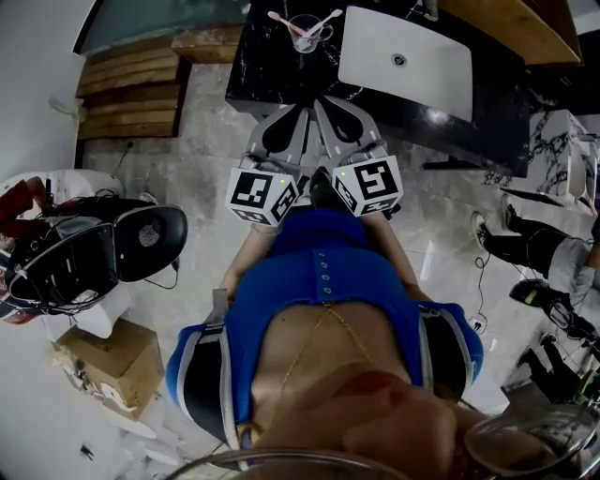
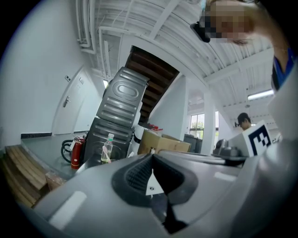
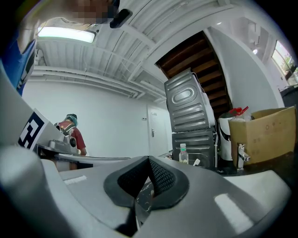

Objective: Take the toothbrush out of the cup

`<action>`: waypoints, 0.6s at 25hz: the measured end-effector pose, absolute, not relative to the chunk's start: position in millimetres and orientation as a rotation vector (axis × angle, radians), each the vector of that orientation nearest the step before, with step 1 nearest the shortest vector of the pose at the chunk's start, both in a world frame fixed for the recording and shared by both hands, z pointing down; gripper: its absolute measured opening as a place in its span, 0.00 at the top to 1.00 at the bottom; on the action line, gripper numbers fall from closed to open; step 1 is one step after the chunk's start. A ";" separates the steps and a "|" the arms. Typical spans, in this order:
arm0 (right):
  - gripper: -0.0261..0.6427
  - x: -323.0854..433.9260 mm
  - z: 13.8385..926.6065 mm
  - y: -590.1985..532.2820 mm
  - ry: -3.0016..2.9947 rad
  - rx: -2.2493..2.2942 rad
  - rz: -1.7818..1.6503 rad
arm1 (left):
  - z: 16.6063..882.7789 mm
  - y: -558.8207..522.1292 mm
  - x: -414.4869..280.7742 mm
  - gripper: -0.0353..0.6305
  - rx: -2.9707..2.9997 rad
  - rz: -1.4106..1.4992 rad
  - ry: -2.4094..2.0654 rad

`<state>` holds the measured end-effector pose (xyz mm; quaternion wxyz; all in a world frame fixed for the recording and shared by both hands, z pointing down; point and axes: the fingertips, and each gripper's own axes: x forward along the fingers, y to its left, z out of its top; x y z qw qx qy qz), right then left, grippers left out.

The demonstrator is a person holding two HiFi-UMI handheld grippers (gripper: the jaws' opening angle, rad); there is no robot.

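Closest to the lens is the person's own blue top [image 1: 323, 272], since the head camera looks almost straight down their front. Just past it, both grippers are held side by side at waist level with their marker cubes nearly touching. My guess is that's a ready pose before the reach.

The left gripper [image 1: 296, 112] has its fingers pressed together with nothing between them, and its own view [image 2: 152, 162] shows only a sliver of daylight at the pads. Same for the right gripper [image 1: 325, 106]: pads closed against each other and empty [image 3: 149, 163]. Neither one is anywhere near a grab yet, and they'd need to open up first.

The toothbrush [image 1: 284, 20] is sitting in the cup [image 1: 306, 34], with its handle poking out at an angle. The cup stands on the black marble-look counter [image 1: 262, 80], just left of the white sink [image 1: 375, 42] and well ahead of both grippers. So the task looks like it hasn't started.

The room is kinda workshop-y. It has a pale stone-pattern floor [image 1: 187, 159], wooden steps [image 1: 127, 84] off to the left and a cardboard box [image 1: 103, 361] on the floor. The left gripper view also shows white walls and a red fire extinguisher [image 2: 75, 154].
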<state>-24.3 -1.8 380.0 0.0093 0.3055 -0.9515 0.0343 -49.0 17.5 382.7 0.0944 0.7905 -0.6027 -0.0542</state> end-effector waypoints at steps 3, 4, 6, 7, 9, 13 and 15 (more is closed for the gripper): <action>0.96 -32.2 374.7 -37.5 -2.983 0.921 0.107 | 378.1 -18.5 -57.7 0.94 2.324 -0.161 -1.811; 0.96 -33.5 372.7 -50.4 -2.985 0.912 0.109 | 376.3 -31.7 -59.8 0.94 2.315 -0.159 -1.819; 0.96 -37.2 369.6 -77.6 -2.987 0.896 0.126 | 373.7 -58.7 -64.9 0.94 2.294 -0.152 -1.831; 0.96 -40.6 368.7 -91.9 -2.988 0.886 0.139 | 372.8 -72.5 -68.7 0.94 2.281 -0.149 -1.836; 0.96 -48.7 368.6 -117.7 -2.989 0.865 0.167 | 373.1 -97.7 -76.4 0.94 2.257 -0.144 -1.843; 0.96 -53.7 374.8 -144.6 -2.997 0.841 0.184 | 381.7 -125.1 -80.2 0.94 2.231 -0.132 -1.852; 0.96 -50.7 381.7 -153.1 -2.989 0.850 0.202 | 387.8 -133.7 -79.6 0.94 2.217 -0.141 -1.846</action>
